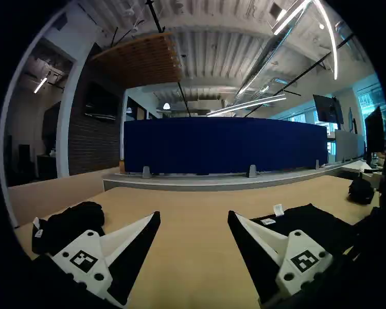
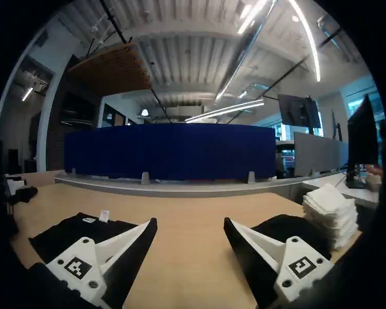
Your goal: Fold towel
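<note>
Nearest, my left gripper (image 1: 193, 216) and right gripper (image 2: 190, 221) both hang open and empty above the pale wooden table (image 1: 193, 195). Between them lies the flat black towel with white tags (image 1: 316, 222), unfolded and untouched. Farther right sits a stack of folded white towels (image 2: 331, 211); beyond, a long blue partition (image 1: 218, 144). Folding seems not yet begun; next, I judge, each gripper must pinch a near corner.

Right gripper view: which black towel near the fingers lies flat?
The tagged black towel on the left, spread flat on the table. The other black towel, beside the white towel stack, is bunched up.
</note>
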{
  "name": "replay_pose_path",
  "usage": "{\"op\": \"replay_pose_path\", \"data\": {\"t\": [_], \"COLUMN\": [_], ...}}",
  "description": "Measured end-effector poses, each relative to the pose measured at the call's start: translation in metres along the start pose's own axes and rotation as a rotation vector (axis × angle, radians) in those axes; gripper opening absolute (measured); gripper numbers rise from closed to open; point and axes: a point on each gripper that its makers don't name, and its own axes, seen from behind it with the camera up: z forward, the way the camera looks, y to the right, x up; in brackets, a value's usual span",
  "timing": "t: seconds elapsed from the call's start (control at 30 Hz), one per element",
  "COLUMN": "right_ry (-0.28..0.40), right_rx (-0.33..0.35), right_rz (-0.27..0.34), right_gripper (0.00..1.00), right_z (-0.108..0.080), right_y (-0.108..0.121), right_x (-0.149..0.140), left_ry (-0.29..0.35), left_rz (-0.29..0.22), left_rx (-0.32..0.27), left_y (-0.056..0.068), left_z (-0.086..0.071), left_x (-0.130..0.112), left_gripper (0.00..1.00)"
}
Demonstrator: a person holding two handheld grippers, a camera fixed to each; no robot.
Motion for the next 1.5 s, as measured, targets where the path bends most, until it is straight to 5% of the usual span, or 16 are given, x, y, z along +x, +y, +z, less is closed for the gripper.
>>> {"op": "replay_pose_path", "data": {"t": [0.47,0.97,1.17,1.5], "right_ry": [0.011,0.023,-0.016,-0.185], "right_rx": [-0.006,-0.014,0.021,0.226], "right_rz": [-0.018,-0.027,-0.049,-0.136], "right_gripper": [1.0,1.0,1.0,1.0], "right_z": [-0.007,-0.011,-0.007,-0.015], "right_y": [-0.004,-0.008,-0.017,-0.061], "right_x": [0.076,0.173,0.182,0.164], "left_ry": [0.034,0.003,-0.031,-0.142], "left_rz": [0.008,0.007,0.035,0.077], "left_rx": [-0.009,-0.031,-0.075,-0.235], "left_y": [0.014,0.02,0.029,0.061], "left_z": [-0.009,-0.013,-0.009,-0.01], "left_x": [0.084,0.17,0.178,0.167], "left_gripper": [0.97,0.97,0.97,0.97]}}
